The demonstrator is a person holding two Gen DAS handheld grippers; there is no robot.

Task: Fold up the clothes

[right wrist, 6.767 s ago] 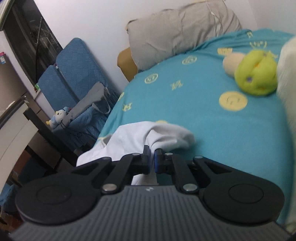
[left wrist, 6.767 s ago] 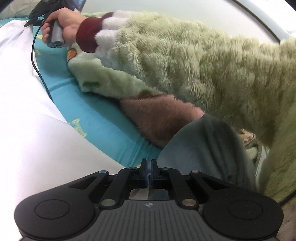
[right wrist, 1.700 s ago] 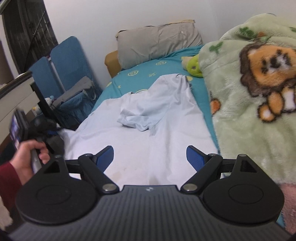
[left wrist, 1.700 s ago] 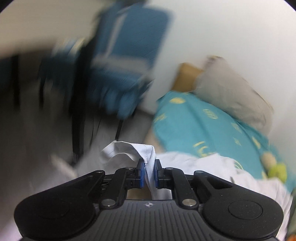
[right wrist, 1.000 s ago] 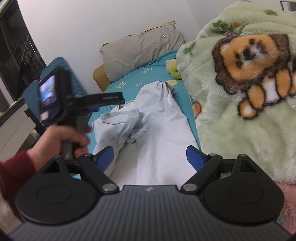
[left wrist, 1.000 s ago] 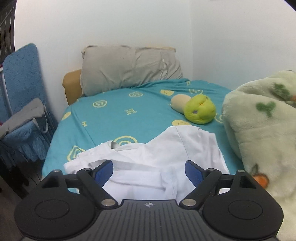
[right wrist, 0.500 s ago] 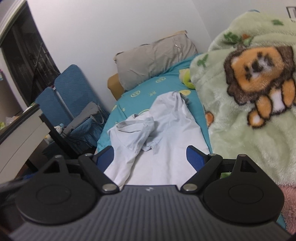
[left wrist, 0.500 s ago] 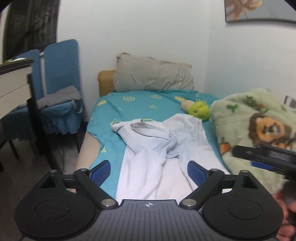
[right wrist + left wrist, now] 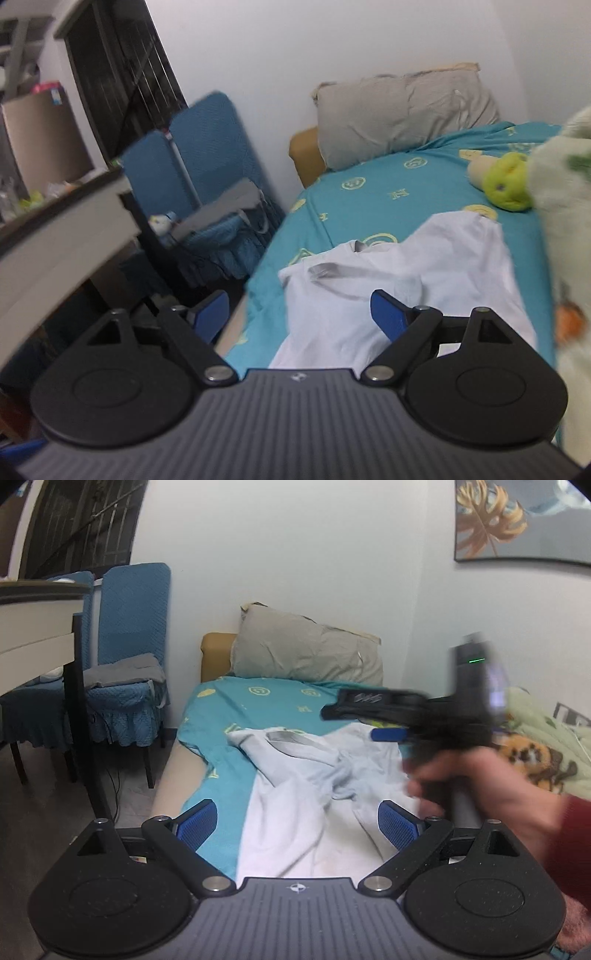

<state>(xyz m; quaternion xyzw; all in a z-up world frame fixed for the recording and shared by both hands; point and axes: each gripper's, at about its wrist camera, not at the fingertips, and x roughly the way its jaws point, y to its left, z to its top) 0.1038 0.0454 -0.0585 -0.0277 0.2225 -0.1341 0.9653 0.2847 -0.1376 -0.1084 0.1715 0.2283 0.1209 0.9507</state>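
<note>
A white shirt (image 9: 295,775) lies crumpled along the teal bed sheet (image 9: 258,701), its collar end bunched toward the pillow. My left gripper (image 9: 295,819) hovers over the shirt's near end, open wide, with nothing between its blue pads. In the left wrist view a hand (image 9: 491,782) carries the blurred right gripper (image 9: 369,720) above the shirt's right side. From the right wrist view the shirt (image 9: 424,266) spreads ahead, and my right gripper (image 9: 299,314) stands open above its left edge, its pads touching no cloth.
A grey pillow (image 9: 306,653) leans at the head of the bed. A green plush toy (image 9: 506,181) and a fleece blanket (image 9: 535,746) take up the right side. Blue chairs (image 9: 129,657) and a white desk (image 9: 55,236) stand left of the bed.
My left gripper let go of the shirt, opened and drew back from the bed. The right gripper swept leftward into the left wrist view, and its own view swung toward the chairs.
</note>
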